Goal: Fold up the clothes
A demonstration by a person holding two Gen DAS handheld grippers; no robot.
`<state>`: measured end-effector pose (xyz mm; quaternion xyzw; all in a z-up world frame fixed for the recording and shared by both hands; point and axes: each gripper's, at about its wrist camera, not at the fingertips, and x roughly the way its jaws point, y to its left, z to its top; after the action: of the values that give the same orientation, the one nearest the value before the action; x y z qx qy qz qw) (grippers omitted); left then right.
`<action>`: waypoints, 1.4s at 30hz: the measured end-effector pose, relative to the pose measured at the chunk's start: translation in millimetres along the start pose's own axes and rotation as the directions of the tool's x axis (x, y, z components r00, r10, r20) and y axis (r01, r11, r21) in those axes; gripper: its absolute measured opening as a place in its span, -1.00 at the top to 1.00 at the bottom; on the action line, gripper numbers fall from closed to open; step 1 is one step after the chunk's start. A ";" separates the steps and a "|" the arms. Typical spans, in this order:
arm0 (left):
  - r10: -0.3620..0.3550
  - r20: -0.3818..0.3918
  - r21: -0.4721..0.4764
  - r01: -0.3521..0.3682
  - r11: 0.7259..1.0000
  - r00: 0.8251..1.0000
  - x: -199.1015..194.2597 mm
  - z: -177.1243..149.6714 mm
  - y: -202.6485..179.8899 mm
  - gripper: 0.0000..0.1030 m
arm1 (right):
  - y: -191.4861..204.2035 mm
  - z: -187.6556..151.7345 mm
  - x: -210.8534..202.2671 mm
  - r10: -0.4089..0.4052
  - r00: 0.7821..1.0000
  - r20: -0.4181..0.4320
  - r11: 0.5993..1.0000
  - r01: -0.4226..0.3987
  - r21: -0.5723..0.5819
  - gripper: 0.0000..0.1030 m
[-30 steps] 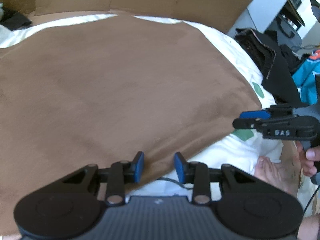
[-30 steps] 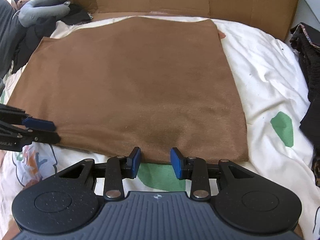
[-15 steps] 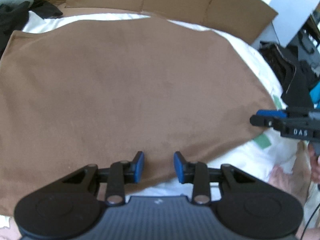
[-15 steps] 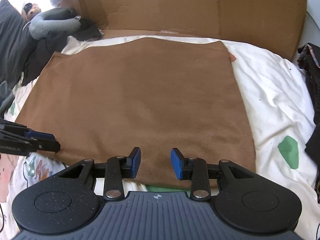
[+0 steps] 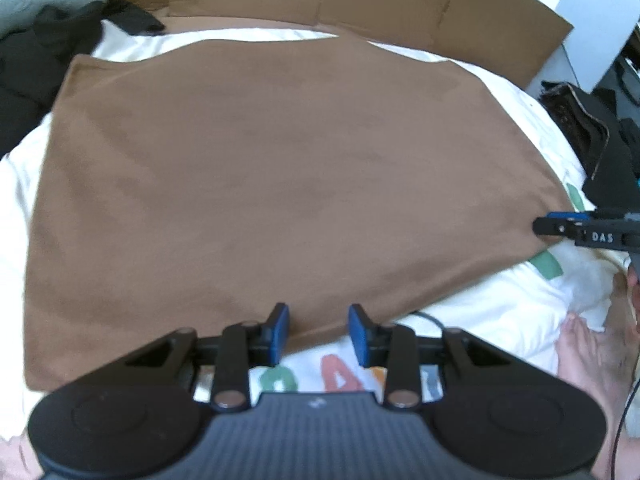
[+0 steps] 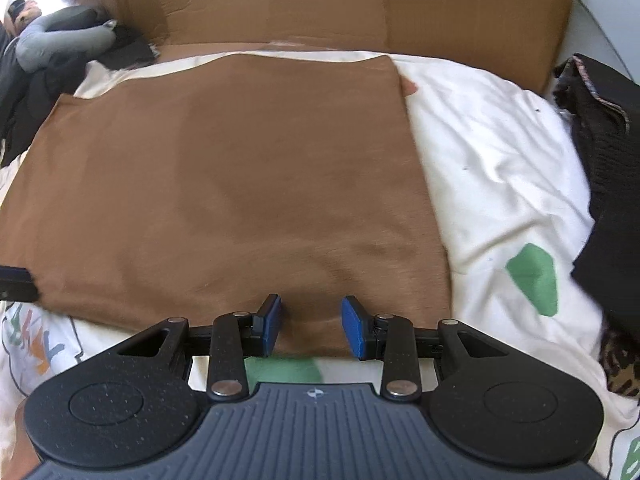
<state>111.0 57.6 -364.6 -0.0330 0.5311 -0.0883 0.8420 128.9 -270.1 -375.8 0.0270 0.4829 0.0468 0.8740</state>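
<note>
A brown cloth (image 5: 280,184) lies spread flat over a white sheet (image 6: 492,168), and both sets of tongs sit low at its near edge, pointing forward across it. The left tongs (image 5: 319,330) are level, jaws spread wide with nothing between them; the cloth's near hem lies just ahead of and partly between the blue pads (image 5: 279,328), though contact cannot be told. To their right, at the cloth's near right corner, the right tongs appear side-on. Below that, a bare foot (image 5: 588,352) rests on the sheet.

The right tongs (image 6: 311,326) are also level and wide apart, gripping nothing; the hem runs between their pads (image 6: 353,326), with a green patch of the sheet's print just behind. The left tongs' tip shows at the far left, at the cloth's near left corner. Beyond the cloth stands a cardboard (image 6: 360,0) wall. Dark clothes (image 6: 604,152) are heaped to the right, more to the far left.
</note>
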 end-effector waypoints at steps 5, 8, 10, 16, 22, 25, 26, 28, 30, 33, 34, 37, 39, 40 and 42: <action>0.057 -0.002 -0.053 -0.057 0.997 0.998 -6.7 -9.2 15.1 0.31 | -10.9 -2.4 -0.9 -0.026 1.000 -0.007 1.000 0.026 -0.009 0.22; 0.098 -0.004 -0.109 -0.098 0.989 0.995 -7.9 -14.9 28.8 0.34 | -18.5 -3.5 -0.7 -0.035 0.999 -0.010 0.999 0.035 0.006 0.22; 0.103 -0.001 -0.143 -0.102 0.984 0.995 -9.8 -16.6 35.5 0.35 | -21.0 -4.5 -0.5 -0.039 0.999 -0.012 0.999 0.039 0.001 0.23; 0.079 0.039 -0.191 -0.070 0.979 0.996 -20.5 -13.7 34.3 0.36 | -21.8 -6.9 -2.0 -0.050 0.999 -0.015 0.999 0.050 -0.010 0.22; 0.073 0.060 -0.171 -0.062 0.983 0.996 -9.3 -9.7 20.4 0.36 | -19.7 -4.7 -6.7 -0.046 0.999 0.006 0.999 0.046 -0.008 0.22; 0.080 0.057 -0.154 -0.070 0.986 0.995 -1.2 -13.1 16.4 0.35 | -19.5 -4.8 -9.7 -0.036 0.999 0.012 0.999 0.036 -0.005 0.22; 0.082 0.056 -0.148 -0.073 0.986 0.995 1.6 -14.3 15.1 0.35 | -19.9 -5.1 -10.1 -0.034 0.999 0.012 0.999 0.034 -0.008 0.22; 0.086 0.060 -0.151 -0.076 0.986 0.995 4.0 -17.2 14.9 0.35 | -21.8 -5.0 -9.6 -0.036 0.999 0.008 0.999 0.036 -0.013 0.22; 0.094 0.065 -0.163 -0.083 0.983 0.993 2.1 -20.9 18.1 0.35 | -24.9 -5.2 -8.4 -0.039 0.999 0.000 0.999 0.039 -0.014 0.22; 0.130 0.066 -0.169 -0.117 0.979 0.989 0.3 -19.7 33.4 0.35 | -27.4 -6.9 -7.7 -0.048 0.999 -0.009 0.999 0.048 -0.022 0.22; 0.136 0.066 -0.181 -0.122 0.976 0.989 -1.3 -21.3 39.1 0.35 | -28.0 -7.3 -7.6 -0.049 0.999 -0.010 0.999 0.049 -0.021 0.22; 0.154 0.068 -0.210 -0.137 0.968 0.986 -6.0 -25.9 54.1 0.51 | -28.0 -8.8 -7.8 -0.052 0.999 -0.010 0.998 0.052 -0.018 0.22; 0.166 0.072 -0.217 -0.147 0.965 0.983 -8.9 -28.1 60.6 0.52 | -27.5 -10.0 -8.2 -0.055 0.998 -0.010 0.998 0.055 -0.020 0.22; 0.186 0.073 -0.229 -0.165 0.959 0.980 -11.3 -30.0 64.8 0.49 | -27.4 -10.6 -8.5 -0.056 0.998 -0.010 0.998 0.056 -0.021 0.22; 0.228 0.075 -0.253 -0.202 0.946 0.971 -16.1 -33.9 73.3 0.39 | -27.7 -11.6 -9.4 -0.057 0.998 -0.012 0.998 0.057 -0.022 0.22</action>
<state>82.1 133.9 -375.9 -0.0825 0.4942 0.0719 0.8625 115.7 -298.6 -376.7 0.0034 0.4886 0.0272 0.8721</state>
